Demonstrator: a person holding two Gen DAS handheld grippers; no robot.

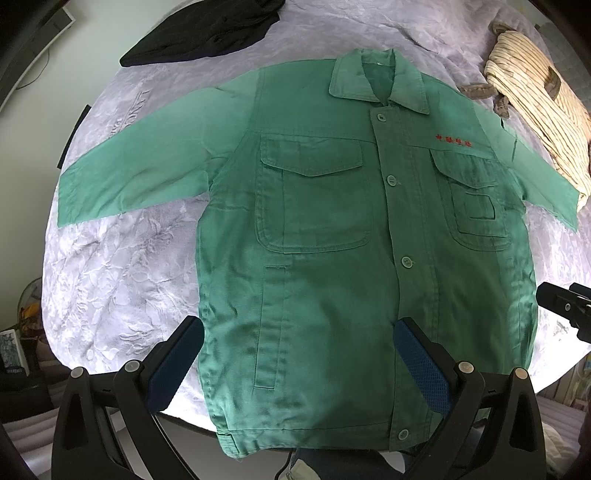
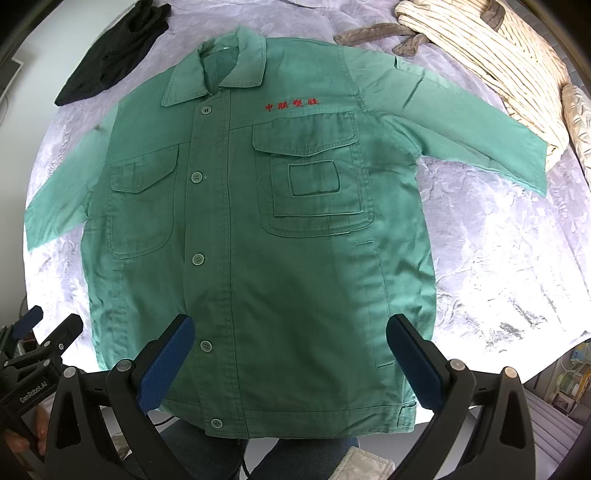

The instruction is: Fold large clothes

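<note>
My jaws gape wide over the green jacket (image 1: 332,240), buttoned flat, collar at twelve, sleeves spread.

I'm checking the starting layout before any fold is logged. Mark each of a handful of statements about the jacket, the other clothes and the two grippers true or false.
1. The green jacket lies face up with both sleeves spread out. True.
2. The jacket front is unbuttoned and hanging open. False: the placket is closed, buttons done up.
3. Red embroidered characters sit above a chest pocket. True.
4. The right gripper is clamped on the hem. False: its jaws are wide apart, holding nothing.
5. A black garment lies beyond the jacket's collar end. True.
6. The left gripper grips a sleeve. False: it is open, near the hem.
</note>
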